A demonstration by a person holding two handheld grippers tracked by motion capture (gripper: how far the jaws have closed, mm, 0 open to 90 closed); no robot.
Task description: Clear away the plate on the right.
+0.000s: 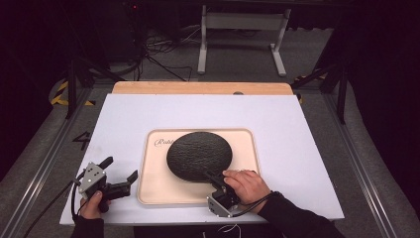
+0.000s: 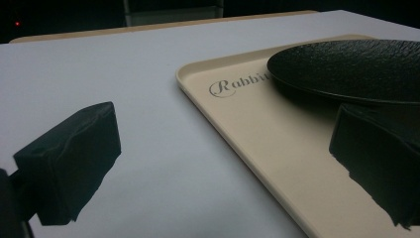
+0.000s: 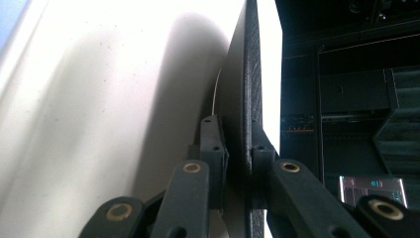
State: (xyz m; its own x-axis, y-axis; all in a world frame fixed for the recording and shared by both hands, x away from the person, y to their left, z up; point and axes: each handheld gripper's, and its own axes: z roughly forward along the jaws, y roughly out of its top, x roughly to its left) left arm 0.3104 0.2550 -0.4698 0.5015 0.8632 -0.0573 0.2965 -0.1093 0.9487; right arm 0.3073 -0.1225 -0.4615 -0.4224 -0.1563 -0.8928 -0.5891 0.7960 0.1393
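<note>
Plate rim in right gripper (jaws clamped)

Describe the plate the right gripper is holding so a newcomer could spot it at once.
Start at the white table, then find the cream rectangular tray near its front edge. On the tray lies a round black plate with a rough, pebbled surface, gripped at its rim by the right gripper; it is the tray's one dark, round thing.

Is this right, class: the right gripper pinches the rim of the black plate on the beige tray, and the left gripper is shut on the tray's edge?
Not quite. The left gripper is open and holds nothing, beside the tray, as the high view shows. The rest stands.
</note>
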